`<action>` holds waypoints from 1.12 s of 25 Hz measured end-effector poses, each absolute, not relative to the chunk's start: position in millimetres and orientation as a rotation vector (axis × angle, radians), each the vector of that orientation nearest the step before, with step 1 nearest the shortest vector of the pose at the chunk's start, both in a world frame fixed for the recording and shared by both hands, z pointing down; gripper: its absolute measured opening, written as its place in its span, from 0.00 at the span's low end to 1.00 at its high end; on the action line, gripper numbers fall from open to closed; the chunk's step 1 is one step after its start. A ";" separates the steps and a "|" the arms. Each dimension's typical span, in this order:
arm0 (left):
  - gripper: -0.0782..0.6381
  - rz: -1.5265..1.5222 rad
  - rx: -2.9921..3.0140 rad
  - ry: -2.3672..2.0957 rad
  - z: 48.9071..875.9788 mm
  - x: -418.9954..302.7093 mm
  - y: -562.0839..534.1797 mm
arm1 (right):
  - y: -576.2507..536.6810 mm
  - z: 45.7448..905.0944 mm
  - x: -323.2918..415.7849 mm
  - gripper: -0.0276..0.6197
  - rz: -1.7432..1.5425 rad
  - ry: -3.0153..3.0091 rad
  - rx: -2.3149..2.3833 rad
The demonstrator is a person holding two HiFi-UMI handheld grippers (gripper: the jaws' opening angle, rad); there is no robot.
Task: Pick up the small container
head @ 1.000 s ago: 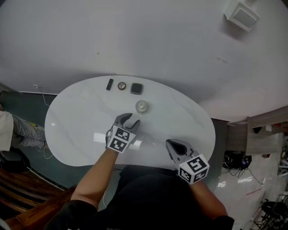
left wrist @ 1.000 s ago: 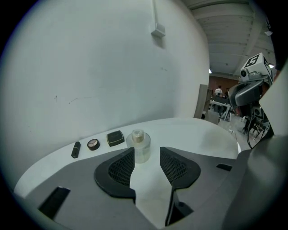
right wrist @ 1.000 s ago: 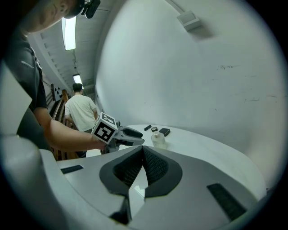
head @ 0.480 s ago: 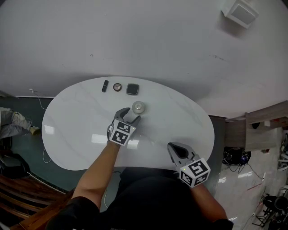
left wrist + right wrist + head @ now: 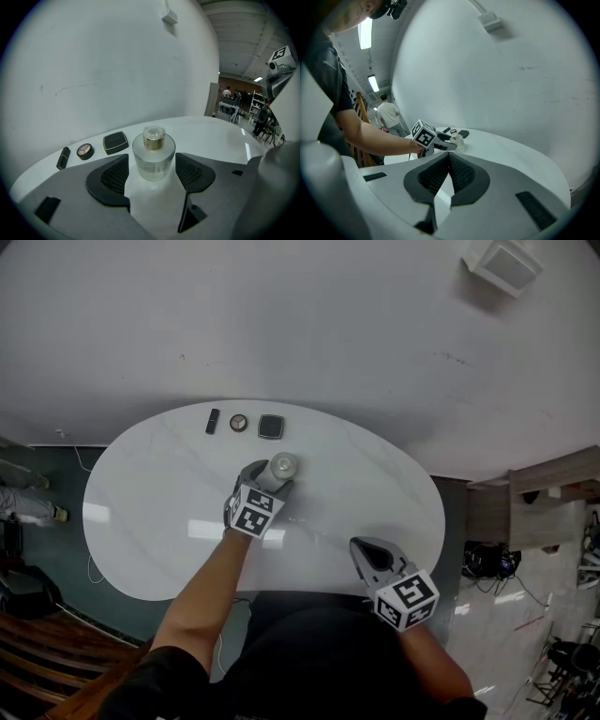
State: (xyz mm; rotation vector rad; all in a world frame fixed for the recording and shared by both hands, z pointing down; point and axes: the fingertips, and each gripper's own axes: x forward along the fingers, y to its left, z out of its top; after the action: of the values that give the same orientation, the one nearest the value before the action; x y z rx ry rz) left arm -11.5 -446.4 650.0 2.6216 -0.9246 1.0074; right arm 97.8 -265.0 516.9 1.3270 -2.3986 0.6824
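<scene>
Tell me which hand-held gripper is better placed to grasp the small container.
Left. The left hand-held gripper has just been opening its jaws, which straddle the small container without touching. The right hand-held gripper is shut and well away from it.

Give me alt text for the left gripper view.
A clear small container with a gold cap stands upright on a white table between the jaws of the left gripper, which have just been opening and do not touch it. Behind it to the left lie a dark tube, a round compact and a square case.
</scene>
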 end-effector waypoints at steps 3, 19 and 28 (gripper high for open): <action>0.54 1.004 2.621 -0.911 653.2 -6.5 -449.6 | -265.7 519.0 99.5 0.04 0.692 -2.389 1.328; 0.58 0.977 2.637 -0.893 671.1 23.0 -472.3 | -256.6 529.4 125.2 0.04 0.757 -2.309 1.394; 0.58 0.999 2.618 -0.928 683.0 26.1 -477.6 | -253.5 531.0 131.8 0.04 0.764 -2.296 1.397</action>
State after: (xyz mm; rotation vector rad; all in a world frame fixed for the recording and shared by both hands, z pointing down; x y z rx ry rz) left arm 26.1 -477.6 683.0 2.6183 -0.9282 0.9991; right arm 131.8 -253.5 531.0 1.3974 -2.2960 0.7640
